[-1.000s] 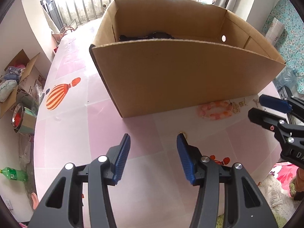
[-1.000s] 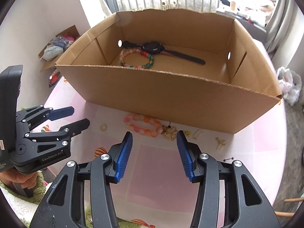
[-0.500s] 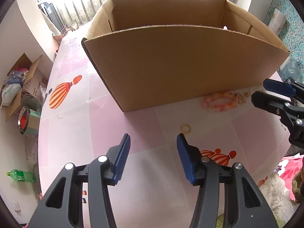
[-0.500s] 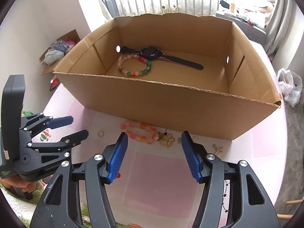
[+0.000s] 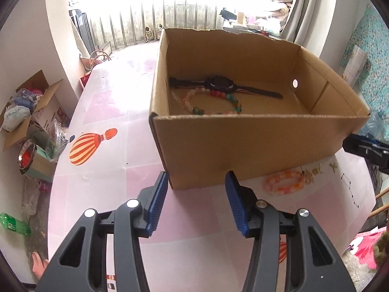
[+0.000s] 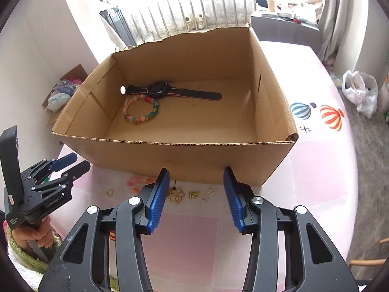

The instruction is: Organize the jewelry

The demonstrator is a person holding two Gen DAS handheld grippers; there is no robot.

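In the right wrist view the pink bead bracelet (image 6: 137, 182) at lower centre is partly covered by the right gripper's (image 6: 195, 189) left finger and blurred, and the small gold pieces (image 6: 192, 194) beside it are too small to name. In the left wrist view the right gripper (image 5: 364, 149) is cut off by the right edge (only its dark tips show). There the multicoloured bracelet's (image 5: 214, 103) near arc in the cardboard box (image 5: 243, 153) sinks behind the front wall.

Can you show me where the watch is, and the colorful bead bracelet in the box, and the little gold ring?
watch (image 6: 157, 89): right wrist view, on its dark face.
colorful bead bracelet (image 6: 131, 118): right wrist view, on its lower-left beads.
gold ring (image 6: 110, 192): right wrist view, on its rim.
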